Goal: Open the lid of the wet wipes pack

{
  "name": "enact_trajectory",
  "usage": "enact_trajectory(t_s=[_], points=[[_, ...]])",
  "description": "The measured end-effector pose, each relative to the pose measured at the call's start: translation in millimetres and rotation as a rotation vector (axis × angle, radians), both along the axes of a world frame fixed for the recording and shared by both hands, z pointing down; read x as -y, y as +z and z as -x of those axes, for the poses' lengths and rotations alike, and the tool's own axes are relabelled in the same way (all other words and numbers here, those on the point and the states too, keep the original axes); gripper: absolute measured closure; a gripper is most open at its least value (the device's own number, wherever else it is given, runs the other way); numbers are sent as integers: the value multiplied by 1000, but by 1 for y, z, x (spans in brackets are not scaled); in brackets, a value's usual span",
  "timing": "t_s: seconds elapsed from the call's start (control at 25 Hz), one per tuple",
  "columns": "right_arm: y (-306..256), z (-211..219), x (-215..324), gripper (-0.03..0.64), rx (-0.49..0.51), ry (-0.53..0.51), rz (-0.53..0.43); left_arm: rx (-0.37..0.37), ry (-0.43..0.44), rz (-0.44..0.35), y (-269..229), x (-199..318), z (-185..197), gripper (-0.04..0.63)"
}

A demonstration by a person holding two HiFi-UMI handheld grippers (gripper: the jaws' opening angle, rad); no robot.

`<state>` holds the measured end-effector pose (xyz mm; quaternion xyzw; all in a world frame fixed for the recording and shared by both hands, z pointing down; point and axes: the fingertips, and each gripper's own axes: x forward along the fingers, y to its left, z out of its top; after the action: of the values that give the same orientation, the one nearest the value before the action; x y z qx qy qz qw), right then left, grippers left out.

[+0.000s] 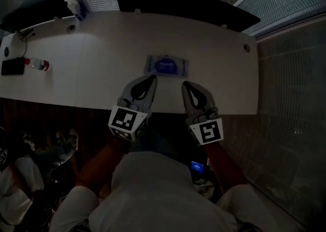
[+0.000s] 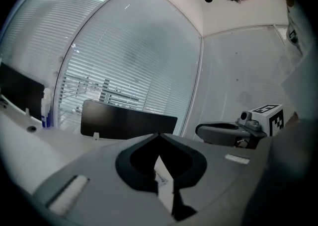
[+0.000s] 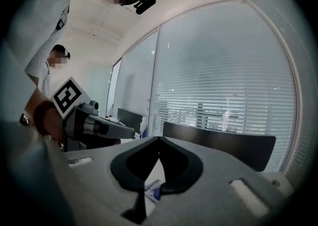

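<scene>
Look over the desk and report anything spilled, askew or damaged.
Nothing serious. The wet wipes pack lies flat on the white desk. Only the small bottle at the desk's left end seems to lie on its side; no spill shows.

An office (slatted blinds (image 3: pixel 223 81) all round): long white desk (image 1: pixel 102 73), dark divider screen (image 1: pixel 183 6).

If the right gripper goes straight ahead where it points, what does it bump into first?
Probably the wet wipes pack on the white table: the shut right gripper aims at it. Its height is unclear, so it might pass over.
</scene>
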<state>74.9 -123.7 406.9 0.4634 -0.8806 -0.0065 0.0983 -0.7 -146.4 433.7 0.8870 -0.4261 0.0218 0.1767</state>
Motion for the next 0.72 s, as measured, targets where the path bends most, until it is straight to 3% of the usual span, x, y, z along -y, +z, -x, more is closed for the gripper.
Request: enact_trajectory(t_s=[0.28, 0.72], points=[[53, 6, 19, 615, -36, -41, 38, 29, -1, 59, 57, 12, -15, 592], [160, 7, 39, 615, -222, -128, 123, 162, -12, 175, 167, 29, -23, 592]])
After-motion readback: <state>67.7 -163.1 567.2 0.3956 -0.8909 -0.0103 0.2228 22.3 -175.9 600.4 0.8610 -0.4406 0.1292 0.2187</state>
